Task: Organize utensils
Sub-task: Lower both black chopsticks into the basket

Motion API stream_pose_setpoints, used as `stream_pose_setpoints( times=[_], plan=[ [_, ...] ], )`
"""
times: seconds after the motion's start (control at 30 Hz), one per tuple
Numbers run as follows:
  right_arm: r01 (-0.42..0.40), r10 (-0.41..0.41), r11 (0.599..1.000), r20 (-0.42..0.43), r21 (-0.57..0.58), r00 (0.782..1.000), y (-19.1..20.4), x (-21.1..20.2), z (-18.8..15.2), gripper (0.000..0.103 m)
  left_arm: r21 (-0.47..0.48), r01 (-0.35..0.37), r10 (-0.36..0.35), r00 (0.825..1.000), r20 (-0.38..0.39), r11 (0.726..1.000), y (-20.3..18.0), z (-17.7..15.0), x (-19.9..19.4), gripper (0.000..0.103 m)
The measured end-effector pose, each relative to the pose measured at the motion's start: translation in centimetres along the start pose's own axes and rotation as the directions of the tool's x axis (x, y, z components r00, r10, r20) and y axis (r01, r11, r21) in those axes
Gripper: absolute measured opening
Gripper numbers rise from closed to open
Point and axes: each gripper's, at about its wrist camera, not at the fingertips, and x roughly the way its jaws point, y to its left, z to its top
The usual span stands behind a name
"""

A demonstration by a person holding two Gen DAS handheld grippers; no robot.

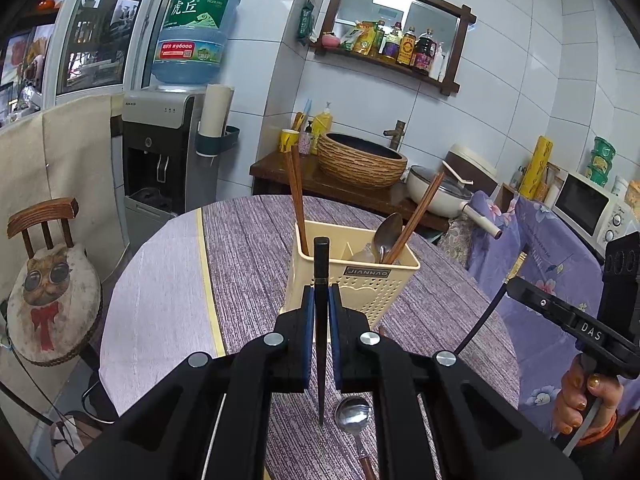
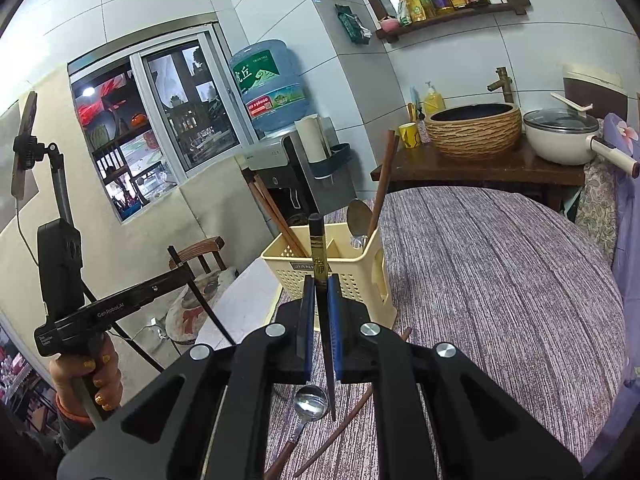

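Observation:
A cream perforated utensil holder [image 1: 360, 284] [image 2: 344, 276] stands on the round table with brown chopsticks [image 1: 297, 192] [image 2: 276, 216] and a metal spoon [image 1: 386, 236] [image 2: 358, 218] in it. My left gripper [image 1: 321, 300] is shut on a black chopstick [image 1: 321, 264], held upright just in front of the holder. My right gripper [image 2: 321, 292] is shut on a black chopstick with a gold band [image 2: 318, 248], also upright before the holder. A spoon [image 1: 354, 416] [image 2: 310, 402] and a brown chopstick [image 2: 352, 416] lie on the table under the grippers.
The table has a purple striped cloth [image 1: 248, 240] [image 2: 500, 280]. A chair with a cat cushion [image 1: 52, 292] stands at the left. A water dispenser [image 1: 160, 152], a woven basin [image 1: 360, 160] [image 2: 474, 130] and a white pot [image 2: 560, 136] stand behind.

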Motion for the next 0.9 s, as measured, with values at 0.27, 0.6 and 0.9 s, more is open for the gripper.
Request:
stream_pose_setpoints(
  times=[0.27, 0.6, 0.9],
  plan=[
    [-0.025, 0.025, 0.999, 0.01, -0.031, 1.0, 1.0, -0.1, 2.1, 0.008, 0.028, 0.038, -0.039, 0.999, 0.027, 0.999, -0.7, 2.3, -0.8, 0.008],
    [-0.027, 0.035, 0.993, 0.068, -0.119, 0.997, 4.1, -0.7, 8.4, 0.008, 0.072, 0.095, -0.101, 0.991, 0.087, 0.993, -2.1, 9.2, -2.9, 0.008],
    [0.057, -0.037, 0.991, 0.166, -0.119, 0.985, 5.4, 0.9, 15.5, 0.008, 0.073, 0.044, -0.057, 0.98, 0.192, 0.996, -3.7, 16.3, -2.1, 0.008]
  ],
)
